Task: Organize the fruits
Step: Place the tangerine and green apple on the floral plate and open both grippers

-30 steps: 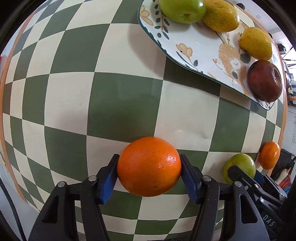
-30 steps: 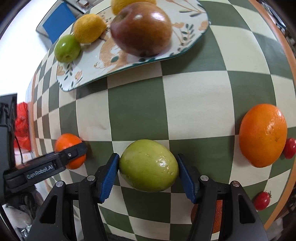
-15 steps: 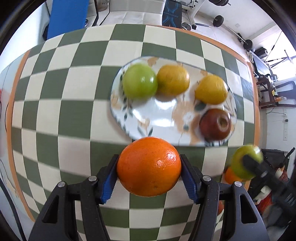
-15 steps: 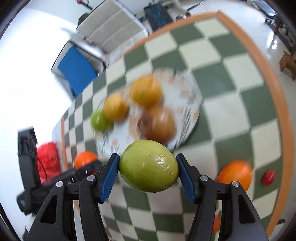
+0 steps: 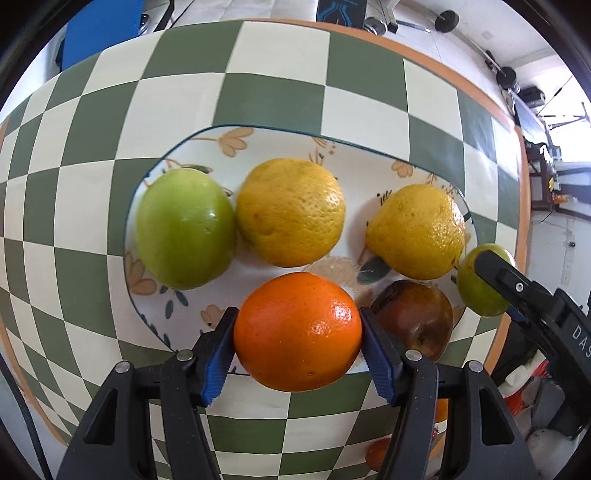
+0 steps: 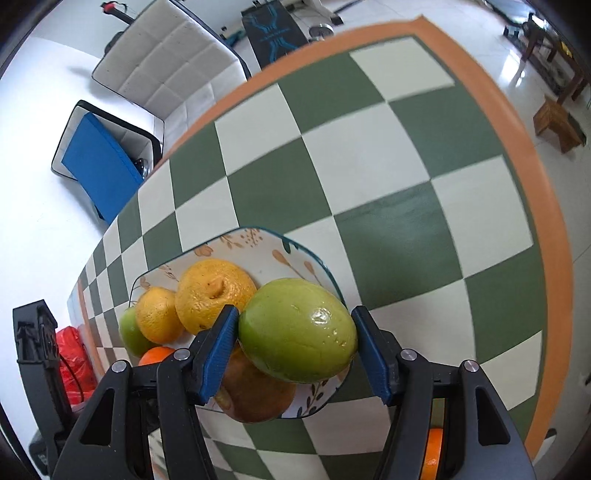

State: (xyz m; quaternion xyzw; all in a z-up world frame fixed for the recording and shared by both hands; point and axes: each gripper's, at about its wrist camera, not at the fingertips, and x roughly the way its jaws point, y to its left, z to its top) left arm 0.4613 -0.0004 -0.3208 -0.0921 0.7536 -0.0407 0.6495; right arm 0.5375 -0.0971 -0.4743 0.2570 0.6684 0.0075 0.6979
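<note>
Fruit is mostly gathered: we count four pieces on the plate (image 5: 258,144), one green fruit (image 5: 184,229), two yellow citrus (image 5: 291,212), one apple (image 5: 413,317). We judge the job past halfway. Our left gripper (image 5: 297,339) is clenched on an orange (image 5: 297,332) above the plate's near edge; our right gripper (image 6: 295,343) grasps a second green fruit (image 6: 297,330) over its right end. Both need setting down. At least one orange piece (image 6: 430,456) waits on the table (image 6: 369,158).

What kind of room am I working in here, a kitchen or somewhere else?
Probably a home living space doubling as a workout room, not clearly a kitchen: a checkered tablecloth under a floral plate of fruit, a padded white sofa, and barbell weights on the tiled floor.
</note>
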